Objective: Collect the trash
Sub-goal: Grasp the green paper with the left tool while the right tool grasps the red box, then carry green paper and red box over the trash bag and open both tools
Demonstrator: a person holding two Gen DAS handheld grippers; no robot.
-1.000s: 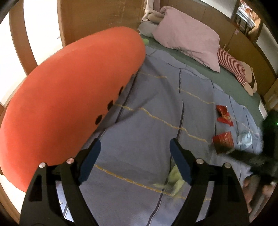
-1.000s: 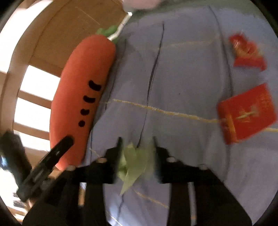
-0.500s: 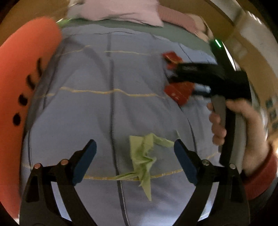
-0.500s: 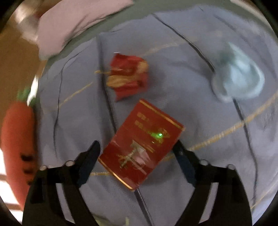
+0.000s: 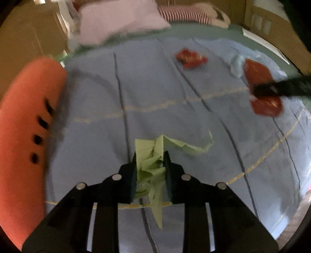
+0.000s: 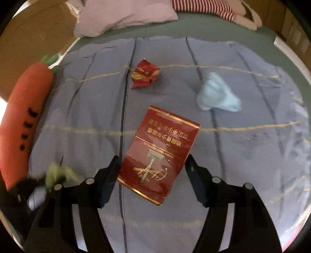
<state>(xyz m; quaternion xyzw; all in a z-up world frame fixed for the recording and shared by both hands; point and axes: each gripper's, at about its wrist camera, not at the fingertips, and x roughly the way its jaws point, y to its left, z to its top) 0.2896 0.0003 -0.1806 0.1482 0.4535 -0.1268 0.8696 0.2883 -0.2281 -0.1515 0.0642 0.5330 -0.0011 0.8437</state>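
Down near the foot edge of the bed, the left gripper (image 5: 149, 171) has just been closing, and its two pads now press on a crumpled green paper (image 5: 151, 167) from either side, one loose flap sticking out to the right and a thin tail hanging below the fingers. It looks soft, pale lime and heavily creased, lying on the blue quilt (image 5: 175, 109) with its dark seams and thin yellow lines. Over toward the bed's right side, the right gripper (image 6: 153, 179) has its fingers apart, straddling a red packet (image 6: 161, 153); the left finger sits just beside the packet's left edge, while the right finger stands a little clear of its right edge. That jaw has been narrowing slightly, yet I cannot see the pads pressing the packet. It is flat, dark red, rimmed in gold with gold lettering, and lies tilted on the quilt. Farther toward the head edge lies a crumpled red wrapper (image 6: 144, 75) with gold patches, and to the right of it a light blue wad (image 6: 217, 95). Along the left edge lies an orange carrot plush (image 6: 21, 124); a pink pillow (image 6: 124, 13) lies at the head.
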